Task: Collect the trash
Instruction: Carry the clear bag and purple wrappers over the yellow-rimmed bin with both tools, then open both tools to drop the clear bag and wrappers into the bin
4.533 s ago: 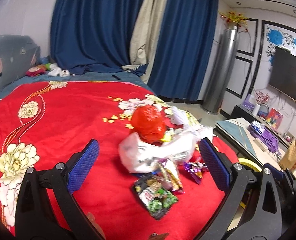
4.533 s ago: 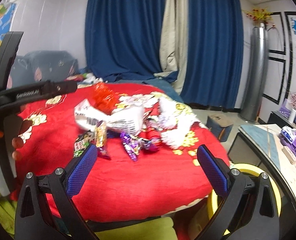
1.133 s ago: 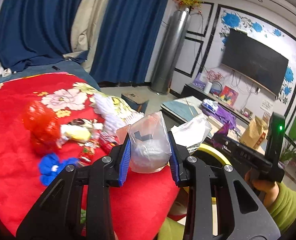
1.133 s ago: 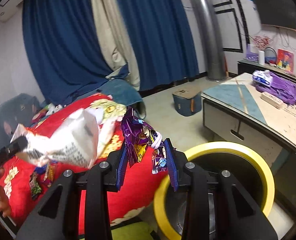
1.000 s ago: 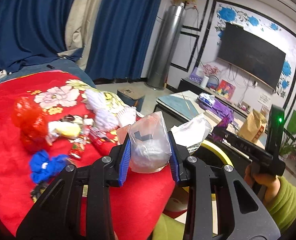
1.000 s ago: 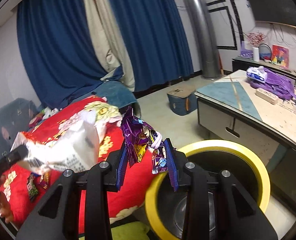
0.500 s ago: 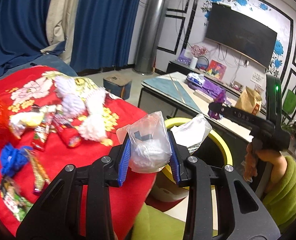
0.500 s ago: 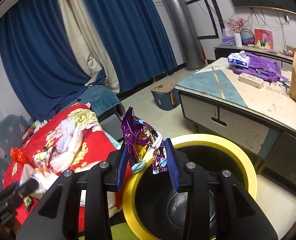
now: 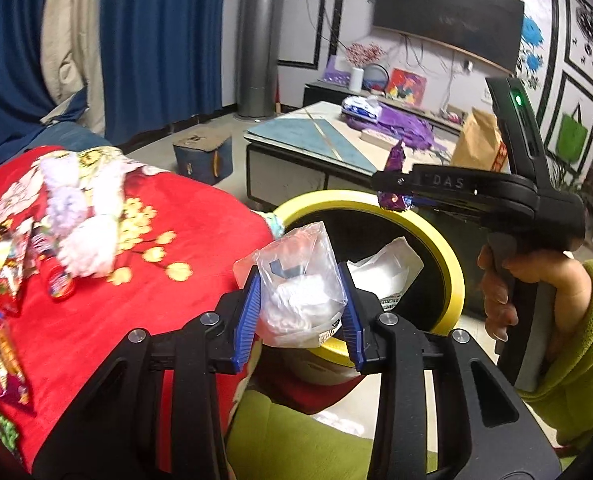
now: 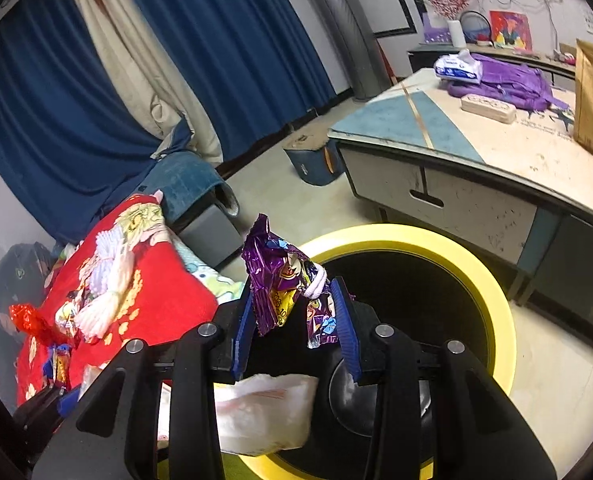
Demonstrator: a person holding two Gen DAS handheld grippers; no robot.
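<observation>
My left gripper (image 9: 300, 316) is shut on a clear plastic bag (image 9: 300, 280) with white stuff in it, held at the near rim of the yellow-rimmed black bin (image 9: 452, 264). My right gripper (image 10: 294, 328) is shut on purple snack wrappers (image 10: 280, 280) and holds them over the bin's (image 10: 492, 300) opening. In the left wrist view the right gripper (image 9: 392, 188) reaches in from the right above the bin with the purple wrapper (image 9: 394, 160) at its tip. The bag (image 10: 264, 412) shows below the right gripper.
The red flowered bedspread (image 9: 96, 300) on the left holds several wrappers (image 9: 4, 344) and white fluffy pieces (image 9: 88, 240). A low coffee table (image 10: 476, 156) with a purple bag (image 10: 508, 76) stands behind the bin. A small box (image 9: 204, 152) sits on the floor.
Both grippers have swung right, away from the bed, toward the bin. The right gripper with the purple wrappers is now over the opening. The left gripper's bag has reached the rim.
</observation>
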